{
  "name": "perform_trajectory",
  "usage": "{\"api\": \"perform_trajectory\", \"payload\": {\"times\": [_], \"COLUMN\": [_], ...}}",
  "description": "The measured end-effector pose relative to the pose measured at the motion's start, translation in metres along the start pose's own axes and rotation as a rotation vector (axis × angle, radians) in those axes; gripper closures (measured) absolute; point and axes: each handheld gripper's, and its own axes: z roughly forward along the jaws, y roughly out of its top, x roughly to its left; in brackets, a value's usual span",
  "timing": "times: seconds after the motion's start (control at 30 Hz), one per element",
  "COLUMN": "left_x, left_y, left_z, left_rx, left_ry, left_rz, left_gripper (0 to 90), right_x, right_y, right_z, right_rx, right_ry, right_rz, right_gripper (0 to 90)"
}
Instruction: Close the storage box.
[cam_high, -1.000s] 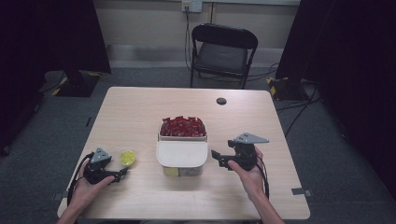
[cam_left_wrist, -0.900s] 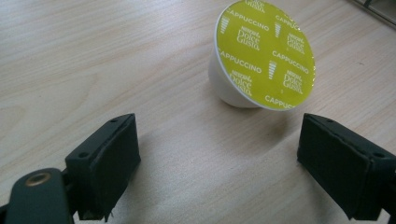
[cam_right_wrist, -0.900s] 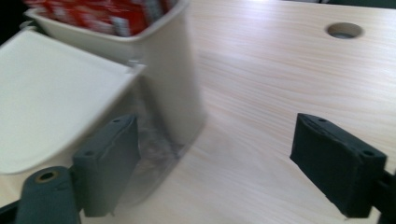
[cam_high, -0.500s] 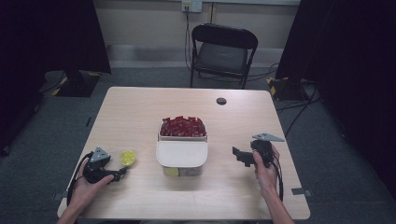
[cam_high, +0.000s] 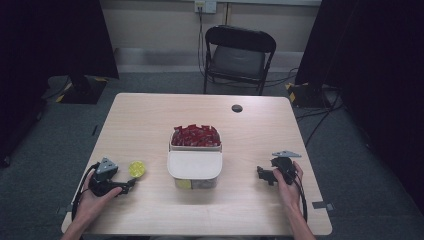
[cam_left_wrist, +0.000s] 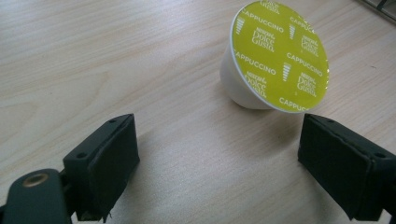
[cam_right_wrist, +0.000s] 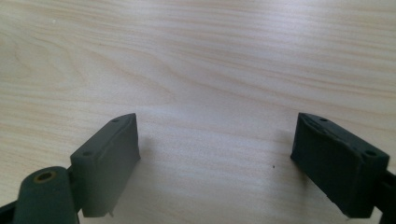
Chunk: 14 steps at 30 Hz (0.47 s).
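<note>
Left tongs (cam_high: 131, 184) rest low on the desk (cam_high: 150, 120) near its front-left corner, held in the person's left hand (cam_high: 92, 200). Jaws stand wide w/ nothing between them. The yellow-lidded coffee capsule (cam_high: 136, 169) sits just beyond the tips, not touching either pad. In the left gripper view the capsule (cam_left_wrist: 275, 58) lies tilted on its side on the wood, foil lid (printed "Cappuccino") facing the camera, white body behind it; it's ahead of the jaws and toward the right-hand one, apart from both.

Right tongs (cam_high: 261, 173) are at the desk's front-right, in the right hand (cam_high: 287, 182), pointing toward the middle. Jaws have just been opening and now stand wide, w/ bare wood between them in the right gripper view (cam_right_wrist: 215, 154).

Between the two hands, mid-desk: a white tub (cam_high: 195, 167) w/ its lid on, and touching it on the far side a box of red sachets (cam_high: 196, 136). Small dark round hole (cam_high: 237, 108) near the far edge. Black folding chair (cam_high: 239, 55) behind the desk.
</note>
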Motion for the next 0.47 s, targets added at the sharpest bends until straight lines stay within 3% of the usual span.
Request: {"api": "perform_trajectory", "payload": {"times": [0.2,0.47], "left_x": [0.0,-0.0002], "left_y": [0.0,-0.0001], "left_z": [0.0,0.0003], "left_rx": [0.0,-0.001], "left_ry": [0.0,-0.002], "left_rz": [0.001,-0.005], "left_gripper": [11.8,11.6], "right_x": [0.0011,0.002], "right_y": [-0.0084,-0.0088], "right_z": [0.0,-0.0002], "right_rx": [-0.057,-0.059], "right_ry": [-0.014,-0.02], "right_rz": [-0.01,-0.009], "right_gripper": [13.1,12.9]}}
